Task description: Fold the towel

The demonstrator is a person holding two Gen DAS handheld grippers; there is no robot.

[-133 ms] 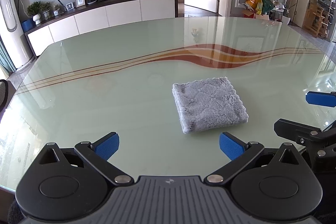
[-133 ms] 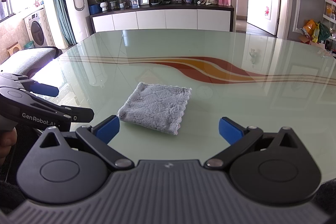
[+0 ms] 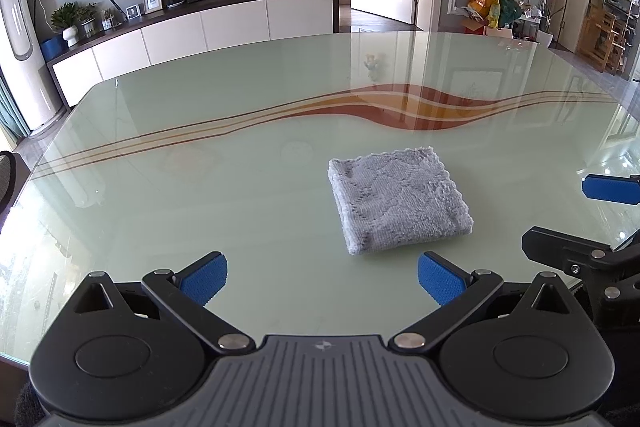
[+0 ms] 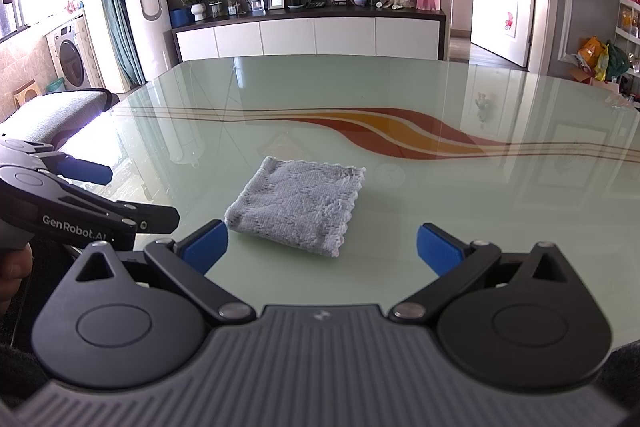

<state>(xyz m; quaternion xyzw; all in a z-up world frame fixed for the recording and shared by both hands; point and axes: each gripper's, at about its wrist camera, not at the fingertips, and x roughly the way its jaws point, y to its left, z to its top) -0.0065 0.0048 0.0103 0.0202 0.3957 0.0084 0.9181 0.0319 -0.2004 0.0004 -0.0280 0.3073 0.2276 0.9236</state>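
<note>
A small grey-blue towel (image 3: 400,201) lies folded into a thick square on the glass table (image 3: 240,187). It also shows in the right wrist view (image 4: 298,209). My left gripper (image 3: 322,277) is open and empty, just short of the towel's near edge and a little to its left. My right gripper (image 4: 322,249) is open and empty, just short of the towel's near right corner. Each gripper shows at the edge of the other's view: the right one (image 3: 592,223) at the right, the left one (image 4: 72,199) at the left.
The table has a red and orange wave stripe (image 3: 400,107) across its far half. A chair (image 4: 56,115) stands at the table's left side. A white TV cabinet (image 4: 312,35) with ornaments stands beyond the far edge.
</note>
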